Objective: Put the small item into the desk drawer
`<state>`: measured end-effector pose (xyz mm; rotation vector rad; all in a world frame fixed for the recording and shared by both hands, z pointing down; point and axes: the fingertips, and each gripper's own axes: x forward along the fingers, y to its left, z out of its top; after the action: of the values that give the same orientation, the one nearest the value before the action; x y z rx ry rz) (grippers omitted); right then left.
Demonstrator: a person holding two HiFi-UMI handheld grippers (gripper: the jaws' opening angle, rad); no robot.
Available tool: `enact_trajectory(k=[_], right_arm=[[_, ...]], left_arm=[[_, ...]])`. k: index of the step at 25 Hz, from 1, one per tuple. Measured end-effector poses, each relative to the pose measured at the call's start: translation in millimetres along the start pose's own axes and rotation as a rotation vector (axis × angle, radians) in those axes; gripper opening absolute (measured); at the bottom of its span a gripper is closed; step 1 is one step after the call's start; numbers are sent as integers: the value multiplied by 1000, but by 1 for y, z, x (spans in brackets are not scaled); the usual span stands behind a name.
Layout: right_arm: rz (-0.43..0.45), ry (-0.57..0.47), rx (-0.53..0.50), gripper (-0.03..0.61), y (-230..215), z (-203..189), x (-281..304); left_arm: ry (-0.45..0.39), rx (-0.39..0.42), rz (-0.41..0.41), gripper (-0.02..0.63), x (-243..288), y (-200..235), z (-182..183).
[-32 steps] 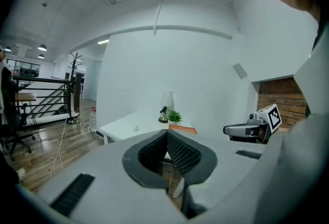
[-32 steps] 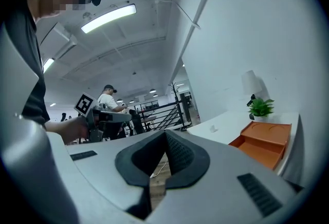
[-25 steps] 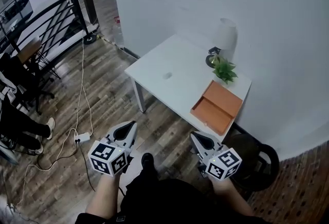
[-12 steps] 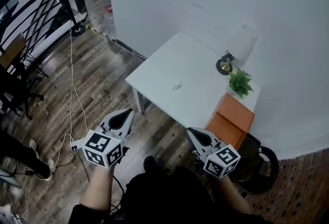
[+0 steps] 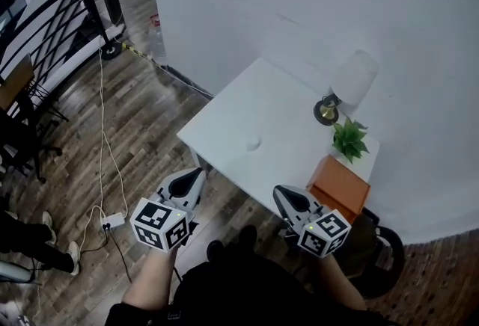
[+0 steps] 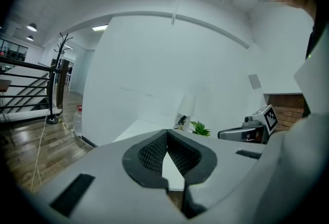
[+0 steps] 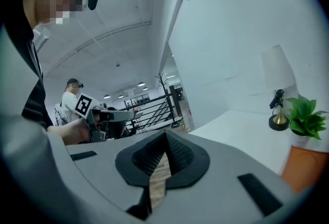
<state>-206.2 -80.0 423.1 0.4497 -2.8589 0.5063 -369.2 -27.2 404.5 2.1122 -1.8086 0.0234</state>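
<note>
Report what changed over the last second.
The left gripper and the right gripper were carried forward to the white desk and now hang near its front edge. Nothing was picked up or released: both jaws stayed shut and empty, and the small item still lies on the desktop.

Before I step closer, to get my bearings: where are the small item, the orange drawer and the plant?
Small item [image 5: 253,143], head view, its middle.
Orange drawer [image 5: 338,184], head view, its top face.
Plant [image 5: 349,139], head view, its leaves.
</note>
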Motion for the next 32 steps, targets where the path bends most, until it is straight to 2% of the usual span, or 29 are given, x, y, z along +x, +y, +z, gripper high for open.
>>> enact_trajectory(k=[8,12,15,21,26,32], right_arm=[[30,-82,9,3,-53,34,-6],[55,-72,5,3,-67,34,-10],[44,-47,25,3,-78,28,-6],[11,9,66,3,-94,14,14],[-3,53,71,3,-107,6,32],[7,73,158,3,-117,-13,52]], left_arm=[[29,52,16,9,65,-12,11],[65,107,22,9,96,-12,8],[68,116,-11,9,114,-12,4],[116,136,-98,11,145,-5,-21],[164,129,-132,16,177,15,-47],[207,120,-165,34,213,37,-79]])
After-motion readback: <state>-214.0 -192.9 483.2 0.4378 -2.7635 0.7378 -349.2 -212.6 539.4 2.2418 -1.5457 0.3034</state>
